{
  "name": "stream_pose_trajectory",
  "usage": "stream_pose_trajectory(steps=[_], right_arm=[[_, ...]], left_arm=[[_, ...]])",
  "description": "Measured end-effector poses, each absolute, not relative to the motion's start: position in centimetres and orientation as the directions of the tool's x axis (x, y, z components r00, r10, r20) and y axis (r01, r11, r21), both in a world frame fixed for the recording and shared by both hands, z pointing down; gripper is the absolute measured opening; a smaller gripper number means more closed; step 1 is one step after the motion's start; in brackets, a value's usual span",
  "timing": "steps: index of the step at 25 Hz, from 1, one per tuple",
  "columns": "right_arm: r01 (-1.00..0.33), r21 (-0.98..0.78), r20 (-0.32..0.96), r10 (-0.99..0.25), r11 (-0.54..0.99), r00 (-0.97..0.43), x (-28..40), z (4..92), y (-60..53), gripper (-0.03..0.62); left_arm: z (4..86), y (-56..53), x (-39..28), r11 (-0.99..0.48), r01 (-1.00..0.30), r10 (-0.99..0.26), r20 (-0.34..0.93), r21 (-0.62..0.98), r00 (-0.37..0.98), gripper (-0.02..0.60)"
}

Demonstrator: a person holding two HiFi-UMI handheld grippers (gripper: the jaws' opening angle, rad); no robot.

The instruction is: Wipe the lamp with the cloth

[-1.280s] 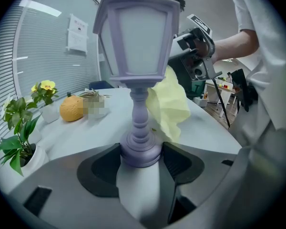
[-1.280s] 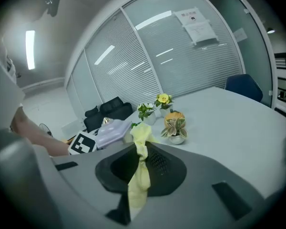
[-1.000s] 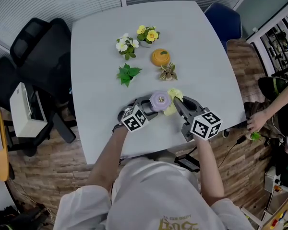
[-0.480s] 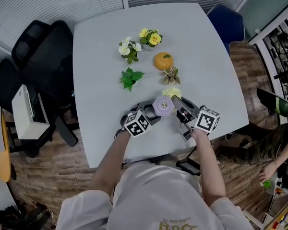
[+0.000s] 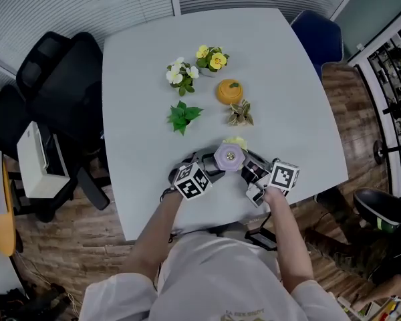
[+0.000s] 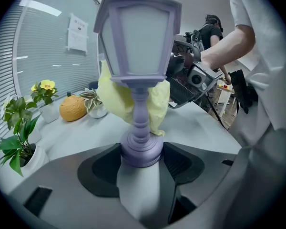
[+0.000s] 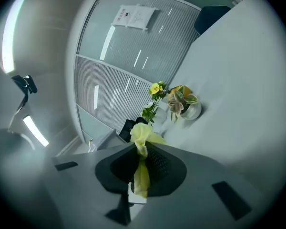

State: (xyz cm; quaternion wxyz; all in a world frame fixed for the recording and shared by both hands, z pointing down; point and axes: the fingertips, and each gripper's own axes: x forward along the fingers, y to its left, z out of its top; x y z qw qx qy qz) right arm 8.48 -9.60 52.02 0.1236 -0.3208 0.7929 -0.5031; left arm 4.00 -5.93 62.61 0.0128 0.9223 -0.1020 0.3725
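A small lilac lantern-style lamp stands upright on the white table, seen from above as a lilac top. My left gripper is shut on its round base. A pale yellow cloth hangs behind the lamp's stem and touches it. My right gripper is shut on that cloth, which is pinched between its pads and sticks out past the tips. In the head view only a bit of the cloth shows beyond the lamp.
Farther back on the table stand a green plant, a white-flowered pot, a yellow-flowered pot, an orange ornament and a small succulent pot. A black chair stands at the left, a blue chair at the right.
The right gripper has drawn back toward me and closer to the lamp, so less of the cloth shows in the head view. The left gripper still holds the lamp in place.
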Motion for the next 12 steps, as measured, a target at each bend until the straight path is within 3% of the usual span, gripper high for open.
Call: stream_pose_trajectory(steps=[12], right_arm=[[-0.334,-0.875,0.056,-0.614,0.349,-0.787,9.0,50.2,-7.8,0.037]], left_arm=[[62.7,-5.9,3.9,-0.979,-0.196,-0.18,0.69,-0.056,0.701,0.278]])
